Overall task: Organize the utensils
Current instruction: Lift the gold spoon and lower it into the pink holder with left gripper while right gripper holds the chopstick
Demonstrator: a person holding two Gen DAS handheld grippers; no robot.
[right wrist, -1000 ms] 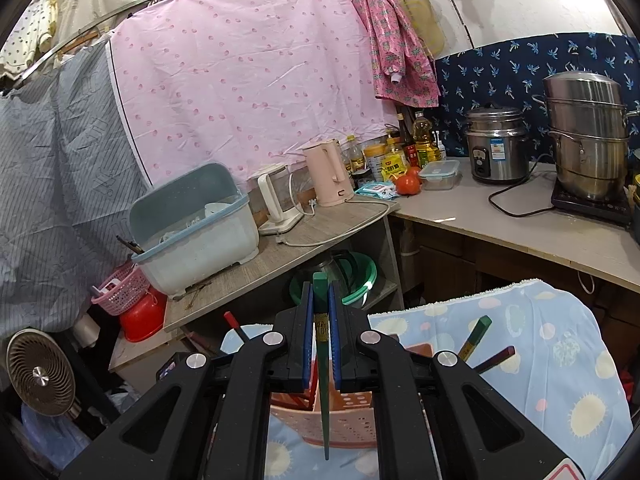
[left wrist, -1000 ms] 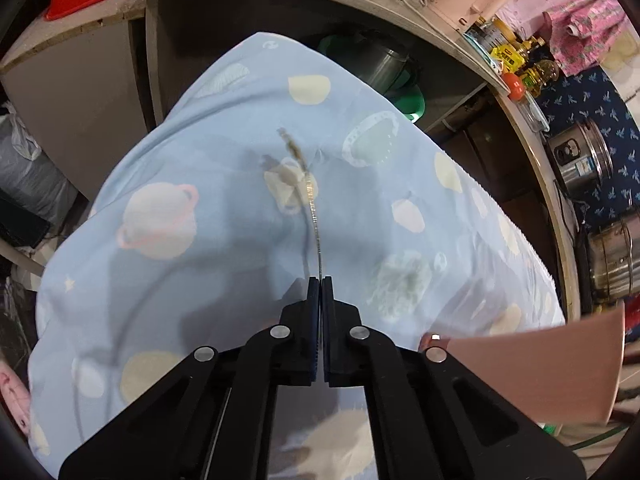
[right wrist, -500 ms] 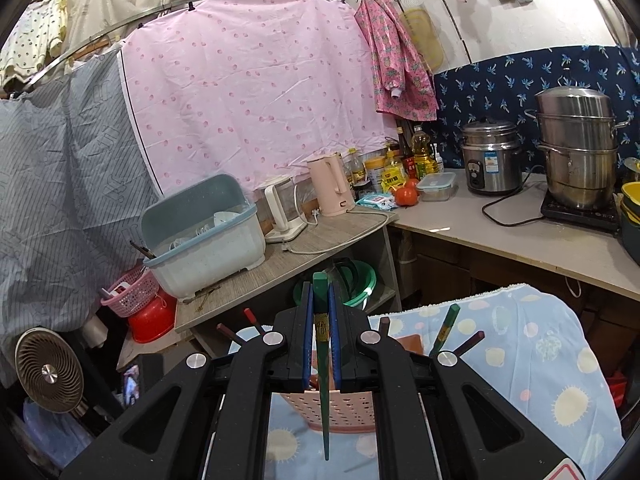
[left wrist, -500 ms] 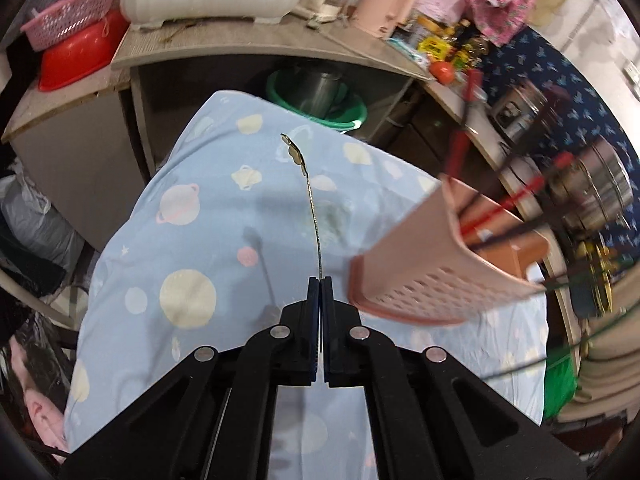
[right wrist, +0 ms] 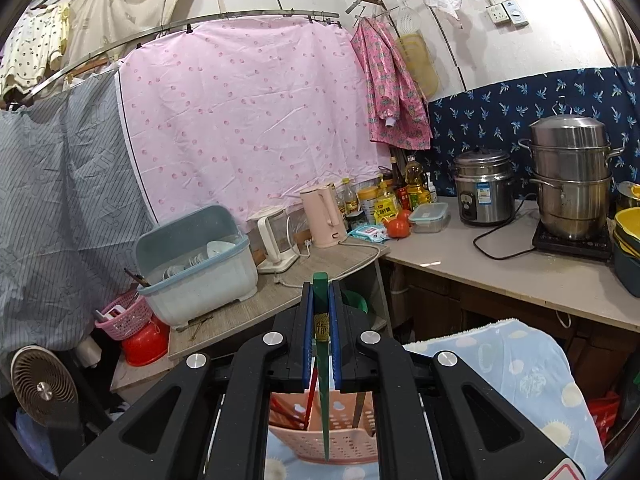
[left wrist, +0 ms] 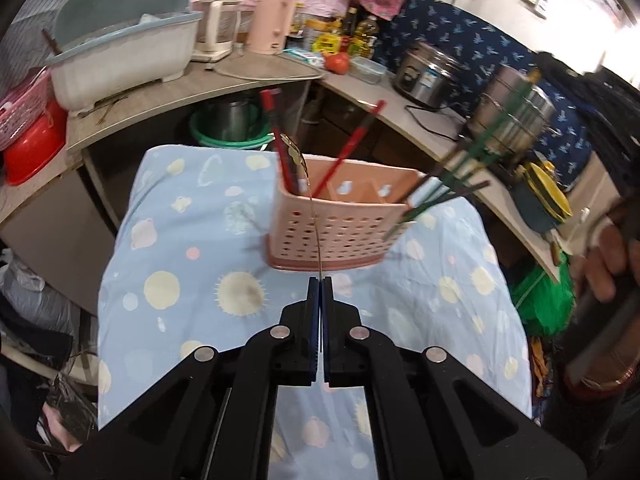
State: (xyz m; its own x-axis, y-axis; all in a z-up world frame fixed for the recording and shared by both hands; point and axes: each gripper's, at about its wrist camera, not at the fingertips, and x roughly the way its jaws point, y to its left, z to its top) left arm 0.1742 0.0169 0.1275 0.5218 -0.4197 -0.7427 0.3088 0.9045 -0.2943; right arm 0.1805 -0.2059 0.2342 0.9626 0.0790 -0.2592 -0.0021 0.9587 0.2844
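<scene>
My left gripper [left wrist: 320,280] is shut on a thin metal spoon [left wrist: 310,204], held edge-on with its bowl up near the pink perforated utensil holder [left wrist: 340,232]. The holder stands on the blue planet-print cloth [left wrist: 192,240] and holds red chopsticks [left wrist: 280,136] at its left end and green chopsticks [left wrist: 460,172] at its right. My right gripper [right wrist: 321,292] is shut on a green chopstick [right wrist: 323,380], which points down over the holder [right wrist: 332,440] seen between the gripper arms.
A counter [left wrist: 192,92] behind the table carries a grey dish bin [left wrist: 120,56], kettles [left wrist: 272,24], bottles and a rice cooker [left wrist: 432,76]. Steel pots [right wrist: 572,176] stand at the right. A green basin [left wrist: 228,128] sits under the counter. A person's hand [left wrist: 604,256] shows at right.
The left view has swung up from the cloth, so the holder stands upright ahead with the spoon before it. The right gripper has risen, so the holder sits lower in its view.
</scene>
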